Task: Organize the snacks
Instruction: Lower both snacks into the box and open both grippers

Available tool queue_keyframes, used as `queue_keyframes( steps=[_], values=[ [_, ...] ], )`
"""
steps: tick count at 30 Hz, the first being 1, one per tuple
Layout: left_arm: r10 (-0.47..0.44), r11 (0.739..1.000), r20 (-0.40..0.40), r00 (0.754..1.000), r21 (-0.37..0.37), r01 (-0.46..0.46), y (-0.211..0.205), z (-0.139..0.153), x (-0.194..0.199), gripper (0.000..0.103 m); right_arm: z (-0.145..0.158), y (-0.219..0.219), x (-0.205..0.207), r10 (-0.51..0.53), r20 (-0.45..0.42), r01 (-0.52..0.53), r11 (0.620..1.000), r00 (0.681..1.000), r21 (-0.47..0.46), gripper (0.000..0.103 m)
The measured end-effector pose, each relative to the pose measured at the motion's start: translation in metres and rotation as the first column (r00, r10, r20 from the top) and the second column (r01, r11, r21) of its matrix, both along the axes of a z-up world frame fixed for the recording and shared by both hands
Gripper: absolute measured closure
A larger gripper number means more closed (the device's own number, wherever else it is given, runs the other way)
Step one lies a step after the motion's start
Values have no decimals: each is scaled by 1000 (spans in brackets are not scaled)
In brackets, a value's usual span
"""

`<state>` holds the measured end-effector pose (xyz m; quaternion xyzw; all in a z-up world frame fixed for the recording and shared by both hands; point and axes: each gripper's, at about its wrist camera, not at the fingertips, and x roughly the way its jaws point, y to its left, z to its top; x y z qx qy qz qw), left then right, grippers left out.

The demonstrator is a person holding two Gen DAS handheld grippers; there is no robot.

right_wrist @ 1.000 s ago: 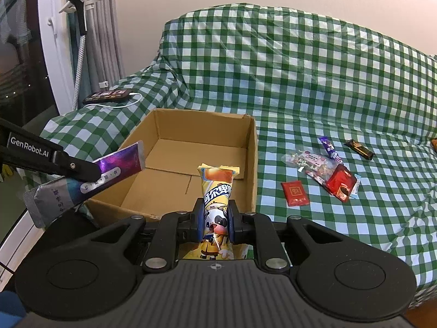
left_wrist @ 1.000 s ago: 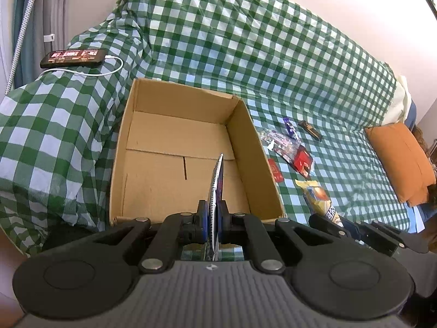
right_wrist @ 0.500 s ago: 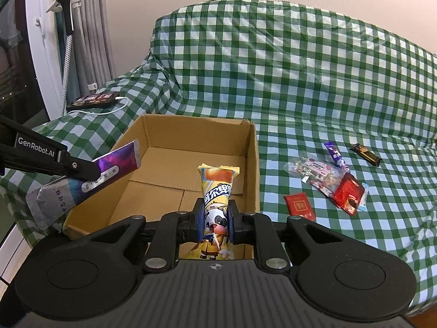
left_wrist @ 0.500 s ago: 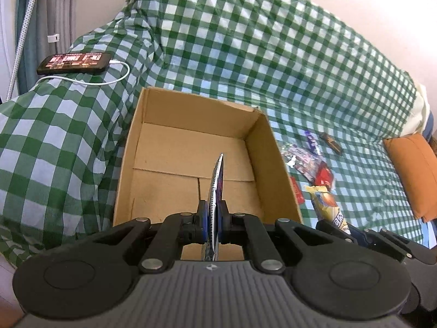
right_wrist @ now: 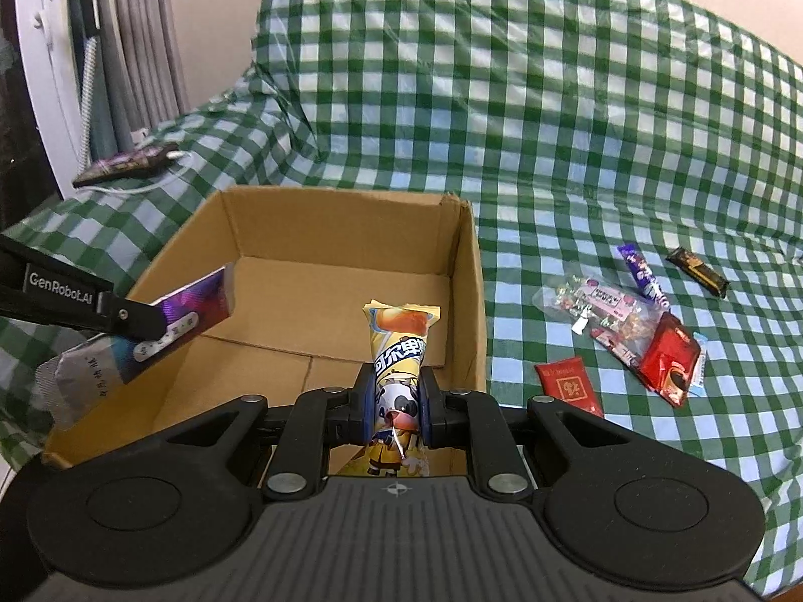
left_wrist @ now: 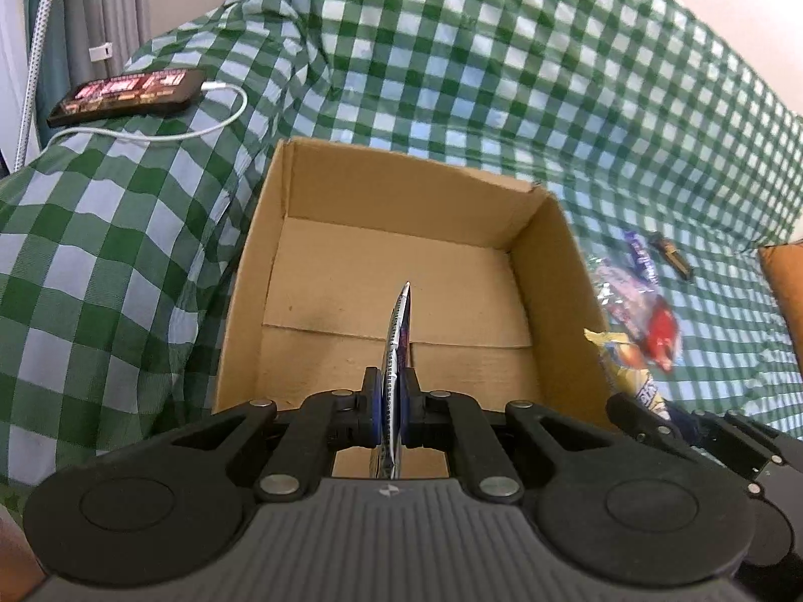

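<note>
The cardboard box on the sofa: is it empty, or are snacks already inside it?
Empty. Both views show the cardboard box with a bare floor; the purple packet and yellow packet are each clamped in a claw, above it.

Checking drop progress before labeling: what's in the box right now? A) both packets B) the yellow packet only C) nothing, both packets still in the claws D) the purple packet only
C: the box floor is bare, the left claw grips the purple packet above it, and the right claw grips the yellow packet.
</note>
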<state>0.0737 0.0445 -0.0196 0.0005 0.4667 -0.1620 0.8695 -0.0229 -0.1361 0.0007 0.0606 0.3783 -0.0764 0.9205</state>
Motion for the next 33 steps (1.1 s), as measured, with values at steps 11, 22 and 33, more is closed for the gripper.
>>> queue_keyframes(
  steps=[11, 22, 33],
  values=[
    [36, 996, -41, 998, 79, -33, -4, -30, 23, 44, -24, -2, 22, 1, -59, -1, 1000, 998, 13, 43],
    [63, 989, 31, 998, 133, -67, 29, -12, -32, 0, 2, 6, -17, -8, -90, 16, 997, 996, 80, 10],
    [83, 975, 76, 994, 202, -97, 31, 10, -92, 0, 41, 32, -79, 27, -13, -27, 1000, 1000, 11, 4]
  ],
)
